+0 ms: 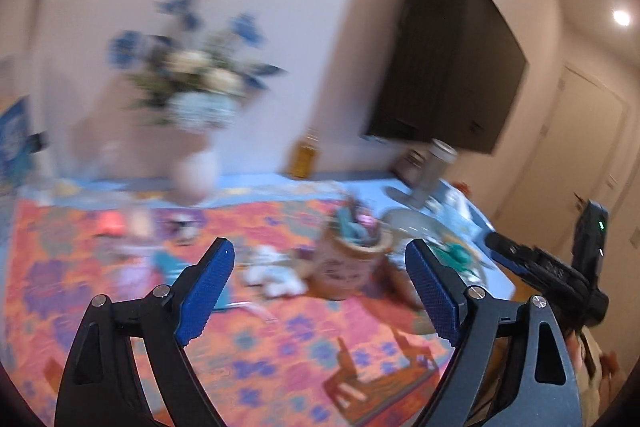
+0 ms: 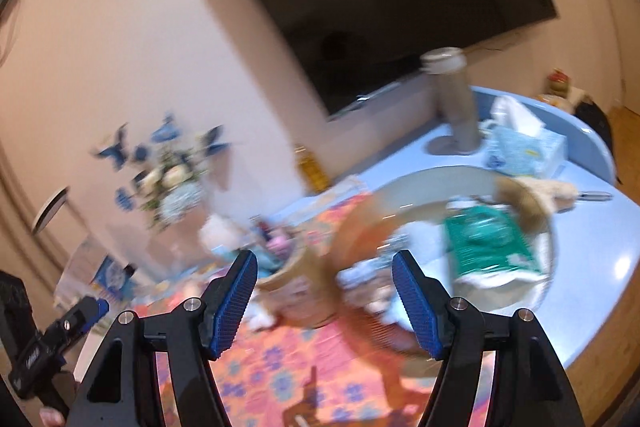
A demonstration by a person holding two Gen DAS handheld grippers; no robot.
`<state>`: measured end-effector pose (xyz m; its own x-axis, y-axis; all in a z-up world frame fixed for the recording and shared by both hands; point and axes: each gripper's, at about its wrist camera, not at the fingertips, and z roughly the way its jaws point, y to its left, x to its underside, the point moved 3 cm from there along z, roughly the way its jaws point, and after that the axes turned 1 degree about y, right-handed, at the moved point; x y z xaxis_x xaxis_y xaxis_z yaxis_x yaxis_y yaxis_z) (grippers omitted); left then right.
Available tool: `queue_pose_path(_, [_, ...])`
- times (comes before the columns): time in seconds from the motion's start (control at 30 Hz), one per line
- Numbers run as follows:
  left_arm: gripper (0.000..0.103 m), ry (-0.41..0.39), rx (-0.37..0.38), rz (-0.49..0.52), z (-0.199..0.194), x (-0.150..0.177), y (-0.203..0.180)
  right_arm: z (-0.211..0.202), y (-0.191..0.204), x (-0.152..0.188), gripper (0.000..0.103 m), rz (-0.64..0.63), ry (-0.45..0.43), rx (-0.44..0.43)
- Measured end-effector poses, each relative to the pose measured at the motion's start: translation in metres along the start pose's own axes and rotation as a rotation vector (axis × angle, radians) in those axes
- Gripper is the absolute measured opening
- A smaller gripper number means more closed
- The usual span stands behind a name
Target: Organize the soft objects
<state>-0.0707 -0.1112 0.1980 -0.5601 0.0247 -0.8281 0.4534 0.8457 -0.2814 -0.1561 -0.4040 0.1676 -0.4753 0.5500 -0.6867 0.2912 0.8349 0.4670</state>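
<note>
Hovering over the bench [image 1: 280, 183] with nothing between its blue fingers [image 1: 206, 293], the left gripper [image 1: 320, 291] has them spread wide apart. From its view, blurred by motion, a vase of blue and white flowers [image 1: 196, 95] stands at ten o'clock, a small white soft toy [image 1: 272, 273] lies on the orange patterned cloth [image 1: 100, 267] near centre, and just to its right at one o'clock a woven basket [image 1: 352, 259] holds teal and pink soft things. A dark screen [image 1: 452, 59] hangs on the wall at two o'clock. The right gripper [image 2: 324, 303] likewise has its fingers [image 2: 234, 303] spread, empty, above the cloth. In its view the basket [image 2: 296, 287] sits at twelve o'clock, a green packet [image 2: 488, 243] lies in a round tray [image 2: 404, 187] at two o'clock beside a tan fluffy toy [image 2: 532, 203], and a tissue box [image 2: 524, 147] stands further back.
</note>
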Motion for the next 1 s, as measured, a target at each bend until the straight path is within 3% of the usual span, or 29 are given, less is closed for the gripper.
queue_pose_path(0.1, [0.087, -0.023, -0.124, -0.065, -0.036, 0.003, 0.045, 0.010, 0.039, 0.017, 0.078, -0.061, 0.032, -0.053])
queue_pose_path(0.3, [0.093, -0.055, -0.212, -0.176, -0.064, 0.024, 0.114, 0.052, 0.106, 0.065, 0.079, -0.193, 0.151, -0.110])
queue_pose_path(0.47, [0.093, -0.026, -0.291, -0.251, -0.042, 0.059, 0.167, 0.090, 0.144, 0.106, 0.079, -0.320, 0.226, -0.099])
queue_pose_path(0.63, [0.093, 0.019, -0.378, -0.263, -0.006, 0.093, 0.202, 0.126, 0.163, 0.142, 0.079, -0.438, 0.289, -0.063])
queue_pose_path(0.83, [0.093, 0.089, -0.388, -0.254, 0.036, 0.122, 0.222, 0.172, 0.167, 0.170, 0.079, -0.498, 0.358, -0.026])
queue_pose_path(1.0, [0.093, 0.119, -0.388, -0.265, 0.048, 0.130, 0.227, 0.198, 0.157, 0.180, 0.079, -0.480, 0.390, -0.026])
